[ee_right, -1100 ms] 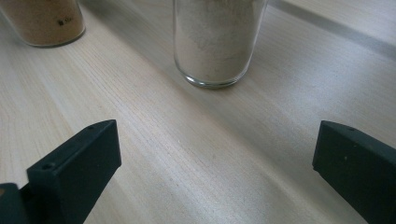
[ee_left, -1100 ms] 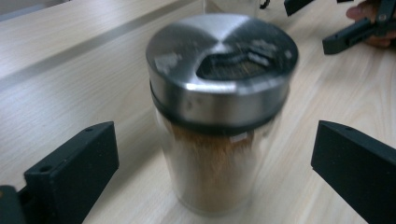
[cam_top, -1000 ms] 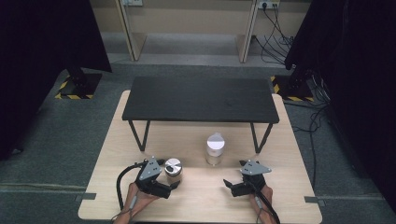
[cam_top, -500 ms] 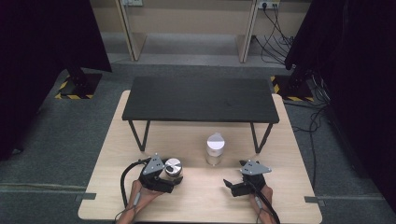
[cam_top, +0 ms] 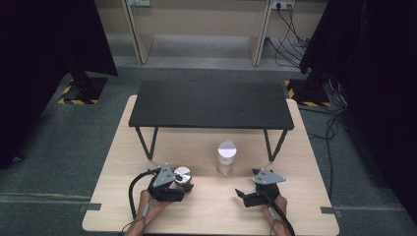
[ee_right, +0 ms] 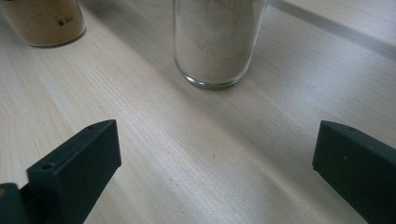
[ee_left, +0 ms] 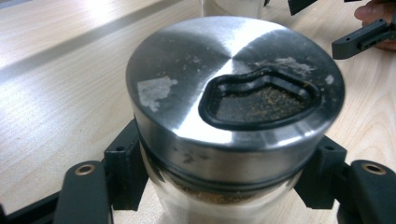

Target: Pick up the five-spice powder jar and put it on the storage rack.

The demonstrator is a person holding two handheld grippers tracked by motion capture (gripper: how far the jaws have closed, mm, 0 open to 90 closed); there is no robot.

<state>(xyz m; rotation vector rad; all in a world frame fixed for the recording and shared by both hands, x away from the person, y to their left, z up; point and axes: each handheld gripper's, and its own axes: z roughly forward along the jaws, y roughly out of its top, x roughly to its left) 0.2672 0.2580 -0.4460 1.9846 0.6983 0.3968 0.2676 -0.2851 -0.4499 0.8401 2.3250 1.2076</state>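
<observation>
Bare wood lies open ahead of the right gripper (ee_right: 215, 177) up to the white-powder jar (ee_right: 215, 42), seemingly unobstructed.

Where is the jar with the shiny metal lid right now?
In the high view the metal-lidded jar stands near the table's front left, between the left claw's jaws, with the white-lidded jar to its right.

A fixed camera looked forward and down on the wooden worktop (cam_top: 305, 162) from above. The left tool's camera sat close over a steel-lidded spice jar (ee_left: 233, 107); the right tool's camera faced a glass jar (ee_right: 215, 42), which the high view shared.
</observation>
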